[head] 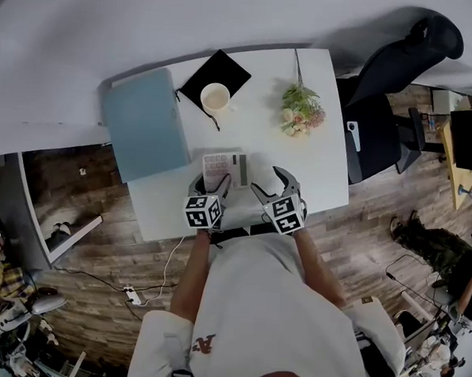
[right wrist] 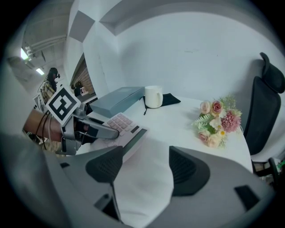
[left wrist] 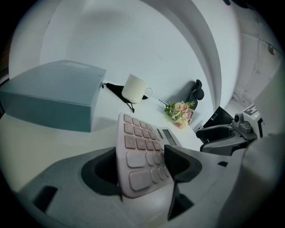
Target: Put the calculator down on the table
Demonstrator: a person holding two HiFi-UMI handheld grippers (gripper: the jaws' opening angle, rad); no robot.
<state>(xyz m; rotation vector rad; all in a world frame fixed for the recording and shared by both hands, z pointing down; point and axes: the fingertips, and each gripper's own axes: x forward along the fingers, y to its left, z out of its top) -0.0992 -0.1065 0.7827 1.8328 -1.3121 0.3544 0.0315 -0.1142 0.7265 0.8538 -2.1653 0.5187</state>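
The calculator (head: 224, 169) rests on the bench (head: 317, 165) between the open left gripper's (left wrist: 142, 167) jaws, the right gripper (right wrist: 144, 167) gapes empty, and only withdrawal seems left.

Clothing: a white short-sleeved top (head: 253, 304) is being worn.
Left gripper (head: 211, 184): a grey moulded shell with dark pads (left wrist: 180, 162) is being shown, and a black-and-white marker cube (head: 203, 210) is being carried on it.
Right gripper (head: 272, 186): the same grey shell, dark ribbed pads and patterned cube are being shown.

Head view overhead, far; gripper views low, near, forward; all share table (head: 258, 145).
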